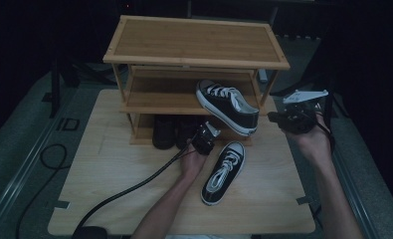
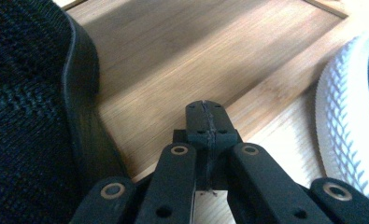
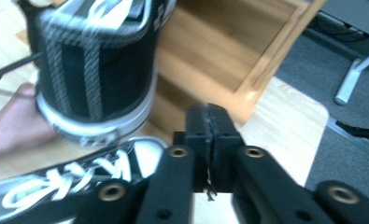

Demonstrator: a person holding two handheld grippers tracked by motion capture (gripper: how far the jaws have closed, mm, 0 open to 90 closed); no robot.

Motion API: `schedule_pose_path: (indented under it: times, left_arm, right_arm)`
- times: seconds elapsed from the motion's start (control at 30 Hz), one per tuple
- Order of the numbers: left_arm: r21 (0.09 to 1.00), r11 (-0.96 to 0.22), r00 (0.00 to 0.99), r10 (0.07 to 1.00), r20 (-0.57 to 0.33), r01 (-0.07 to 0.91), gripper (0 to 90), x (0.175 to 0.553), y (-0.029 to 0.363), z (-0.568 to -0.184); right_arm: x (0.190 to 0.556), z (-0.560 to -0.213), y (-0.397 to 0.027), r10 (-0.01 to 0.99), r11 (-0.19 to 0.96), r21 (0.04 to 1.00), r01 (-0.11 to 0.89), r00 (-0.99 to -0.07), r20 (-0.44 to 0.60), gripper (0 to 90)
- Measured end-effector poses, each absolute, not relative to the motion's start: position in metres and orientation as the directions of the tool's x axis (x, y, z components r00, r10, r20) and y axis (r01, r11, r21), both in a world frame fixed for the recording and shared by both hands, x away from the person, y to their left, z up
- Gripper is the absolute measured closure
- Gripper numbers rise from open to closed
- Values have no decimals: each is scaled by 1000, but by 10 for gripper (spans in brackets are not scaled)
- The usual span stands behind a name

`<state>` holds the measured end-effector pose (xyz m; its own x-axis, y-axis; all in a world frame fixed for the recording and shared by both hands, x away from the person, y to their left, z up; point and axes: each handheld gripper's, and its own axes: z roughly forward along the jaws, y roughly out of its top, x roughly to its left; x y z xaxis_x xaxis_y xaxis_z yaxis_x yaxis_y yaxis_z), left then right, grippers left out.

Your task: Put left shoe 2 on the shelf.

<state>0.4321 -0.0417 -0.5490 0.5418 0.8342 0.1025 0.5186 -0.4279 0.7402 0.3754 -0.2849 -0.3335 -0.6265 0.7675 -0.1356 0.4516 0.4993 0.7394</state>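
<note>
A black-and-white sneaker (image 1: 227, 105) lies tilted on the middle shelf of a wooden rack (image 1: 196, 42), its heel hanging out past the shelf's front right edge. In the right gripper view its heel (image 3: 95, 70) looms above the tabletop, blurred. A second sneaker (image 1: 224, 172) lies flat on the table (image 1: 114, 174) just in front of the rack, toe toward the rack, laces up. On the lowest shelf stand two dark shoes (image 1: 174, 132), side by side.

The left gripper (image 1: 204, 139) sits low at the rack's bottom shelf, between the dark shoes and the sneaker on the table; its jaws are pressed together with nothing between them, as the left gripper view shows (image 2: 205, 121). The right gripper (image 1: 276, 117) is held up off the table just right of the shelved sneaker's heel, apart from it; its jaws are likewise closed and empty (image 3: 209, 123).

The table is a pale wood board with rounded corners. A black cable (image 1: 129, 189) trails from the left gripper across it to the near edge. Around the table the floor (image 1: 20, 129) is grey, a second cable loops on it at left, and the room beyond is dark.
</note>
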Motion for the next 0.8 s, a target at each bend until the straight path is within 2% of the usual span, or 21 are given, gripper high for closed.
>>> schedule_pose_path:
  times: [0.2,0.47,0.8]
  left_arm:
    - [741,-427,533,839,111,518,900,433,-43,-549]
    - [744,-426,530,840,114,515,900,434,-44,-550]
    - [738,-426,510,851,130,523,900,438,-50,-551]
  right_arm:
    - [356,-344,-278,728,512,745,428,-677,-111,900]
    - [340,-348,-261,677,555,738,383,-723,-134,900]
    - [337,-351,-256,677,573,728,376,-717,-164,900]
